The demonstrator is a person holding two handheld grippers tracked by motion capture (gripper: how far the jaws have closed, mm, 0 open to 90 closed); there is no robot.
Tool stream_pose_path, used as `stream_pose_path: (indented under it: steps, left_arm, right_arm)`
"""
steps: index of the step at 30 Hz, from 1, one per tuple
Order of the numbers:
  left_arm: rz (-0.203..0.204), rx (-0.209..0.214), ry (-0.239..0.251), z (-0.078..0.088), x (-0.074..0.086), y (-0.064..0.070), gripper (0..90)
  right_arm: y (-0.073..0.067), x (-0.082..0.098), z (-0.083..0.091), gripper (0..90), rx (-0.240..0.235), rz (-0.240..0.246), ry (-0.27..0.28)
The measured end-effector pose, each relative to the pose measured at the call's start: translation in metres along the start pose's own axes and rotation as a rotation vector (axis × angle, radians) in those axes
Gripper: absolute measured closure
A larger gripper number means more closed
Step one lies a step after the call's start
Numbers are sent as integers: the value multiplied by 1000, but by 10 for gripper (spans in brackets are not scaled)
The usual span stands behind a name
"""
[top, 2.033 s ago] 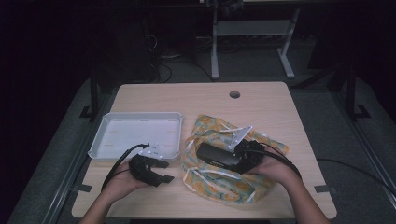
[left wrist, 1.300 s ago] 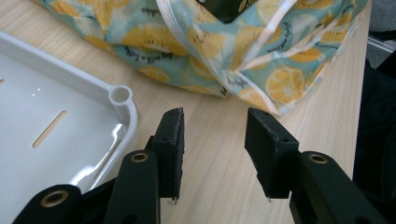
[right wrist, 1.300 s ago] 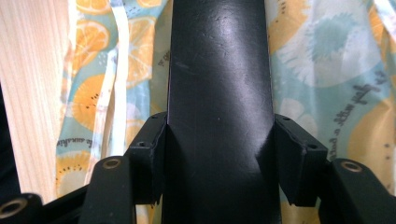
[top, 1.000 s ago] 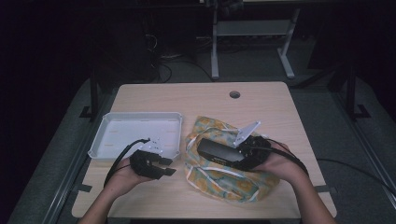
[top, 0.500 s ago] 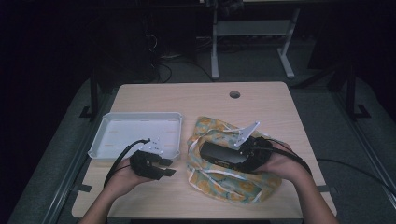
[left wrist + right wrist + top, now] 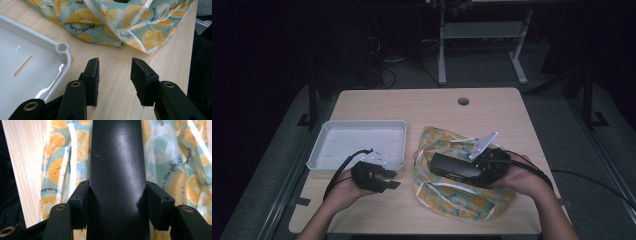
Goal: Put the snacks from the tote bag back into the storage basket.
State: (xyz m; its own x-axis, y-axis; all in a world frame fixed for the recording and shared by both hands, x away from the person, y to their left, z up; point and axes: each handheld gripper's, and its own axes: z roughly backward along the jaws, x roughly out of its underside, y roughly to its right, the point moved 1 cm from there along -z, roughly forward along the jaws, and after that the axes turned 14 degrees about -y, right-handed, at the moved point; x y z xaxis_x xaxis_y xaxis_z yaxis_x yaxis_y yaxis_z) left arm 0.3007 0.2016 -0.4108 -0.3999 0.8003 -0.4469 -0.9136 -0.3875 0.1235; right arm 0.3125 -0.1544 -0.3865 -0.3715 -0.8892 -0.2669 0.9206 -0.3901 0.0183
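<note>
Surface (image 6: 377, 102): pale wood grain, one round hole (image 6: 463, 101) near its far edge. Lying directly on it: a white tray (image 6: 357, 142), just left of the left jaws, and a lemon-print cloth (image 6: 462, 200) spread under the right jaws.

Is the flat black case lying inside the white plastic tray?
No, the flat black case is clamped in the right gripper above the lemon-print cloth, apart from the white plastic tray.

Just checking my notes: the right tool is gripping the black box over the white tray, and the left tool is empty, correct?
Not quite. The right tool grips the black box over the lemon-print cloth, not the tray, as the high view shows. The left tool is indeed empty.
</note>
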Motion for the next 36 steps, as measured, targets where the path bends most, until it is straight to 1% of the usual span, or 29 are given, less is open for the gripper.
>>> stream_pose_path:
  steps: [3,5,6,7,8,11,12,13,15,16,17,20,21,23,25,26,29,31,32,36]
  left_arm:
    - [-2,-2,1,1,0,0,584]
    - [4,0,6,1,0,0,584]
    - [2,-1,5,1,0,-1,583]
    - [-3,-4,3,1,0,-1,582]
    - [-2,-2,2,1,0,-1,580]
    - [-2,-1,5,1,1,-1,571]
    - [-1,-2,6,1,1,-1,566]
    - [0,-3,8,2,1,-1,559]
    - [1,7,4,2,2,-2,539]
    - [0,5,2,3,2,-2,520]
    - [-12,-3,1,4,2,-3,508]
    - [-16,-3,-2,8,4,-6,476]
    - [-21,-3,-2,10,4,-7,465]
    - [-42,-2,1,13,4,-9,440]
    - [-62,-5,8,19,3,-10,414]
    - [-71,-4,17,22,2,-11,402]
    - [-84,12,41,34,-2,-14,376]
    - [-103,20,41,42,-5,-17,360]
    - [-112,22,42,45,-7,-18,348]
    - [-146,24,29,56,-13,-24,320]
  right_arm:
    - [1,0,4,419,4,0,15]
    - [2,-1,8,419,9,4,26]
    - [2,-2,10,418,7,-1,31]
    - [3,-2,11,419,16,8,40]
    - [3,-3,13,418,13,1,45]
    - [4,-5,18,419,9,4,63]
    - [5,-5,20,419,17,12,65]
    - [5,-6,22,419,13,5,74]
    - [7,-8,26,419,15,12,85]
    - [7,-10,28,419,15,16,92]
    - [8,-11,29,419,12,19,105]
    - [9,-16,31,419,4,26,115]
    - [10,-18,31,419,10,38,114]
    - [10,-22,31,419,-1,41,117]
    - [13,-26,31,419,3,68,118]
    - [12,-28,31,419,-5,64,117]
    - [14,-35,32,419,-9,91,118]
    - [15,-40,31,419,-12,101,112]
    - [15,-43,31,419,-10,114,112]
    - [16,-54,31,419,-27,153,117]
